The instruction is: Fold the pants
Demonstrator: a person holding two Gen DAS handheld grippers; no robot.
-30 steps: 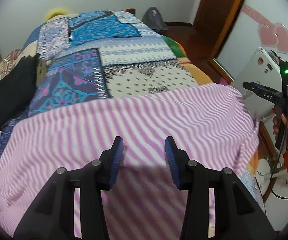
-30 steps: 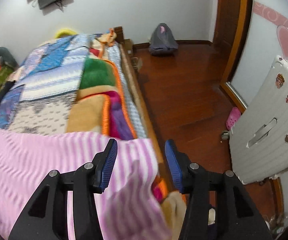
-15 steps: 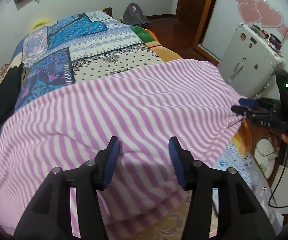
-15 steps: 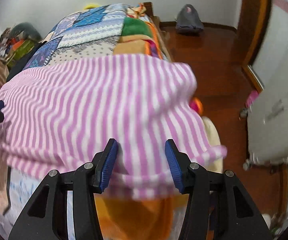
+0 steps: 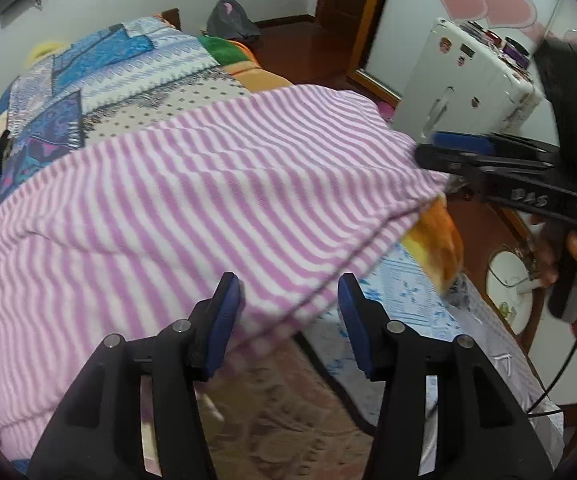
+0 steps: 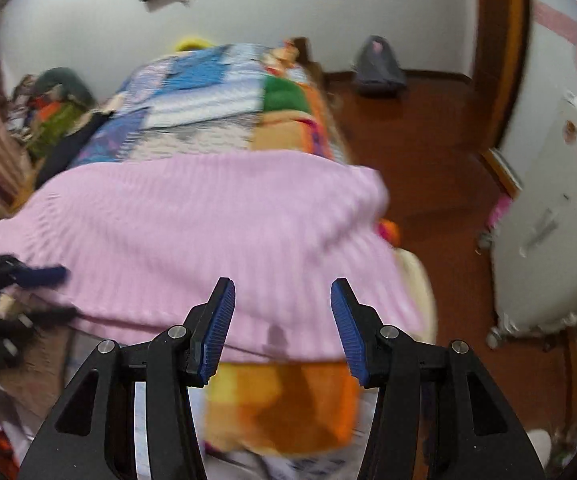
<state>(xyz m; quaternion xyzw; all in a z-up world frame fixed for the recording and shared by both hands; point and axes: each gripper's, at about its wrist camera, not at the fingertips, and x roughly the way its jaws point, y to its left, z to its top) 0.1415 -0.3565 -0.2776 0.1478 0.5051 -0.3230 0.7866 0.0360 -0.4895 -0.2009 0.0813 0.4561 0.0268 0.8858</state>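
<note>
The pink-and-white striped pants (image 5: 192, 184) lie spread across the near end of the bed, their edge hanging over it. In the right wrist view they show blurred (image 6: 208, 232). My left gripper (image 5: 288, 292) is open and empty just above the pants' near edge. My right gripper (image 6: 282, 300) is open and empty over the pants' near hem. The right gripper also shows in the left wrist view (image 5: 460, 148) at the pants' right corner; the left gripper shows at the far left of the right wrist view (image 6: 28, 276).
A patchwork quilt (image 5: 128, 64) covers the bed beyond the pants. An orange blanket (image 6: 288, 400) hangs below the hem. A white suitcase (image 5: 468, 84) stands on the wooden floor (image 6: 428, 152) to the right. A dark bag (image 6: 380, 64) sits by the far wall.
Both grippers have pulled back toward the bed's near edge, open the whole time. The pants' hem and the orange blanket below it have come into view. The right view is blurred by motion.
</note>
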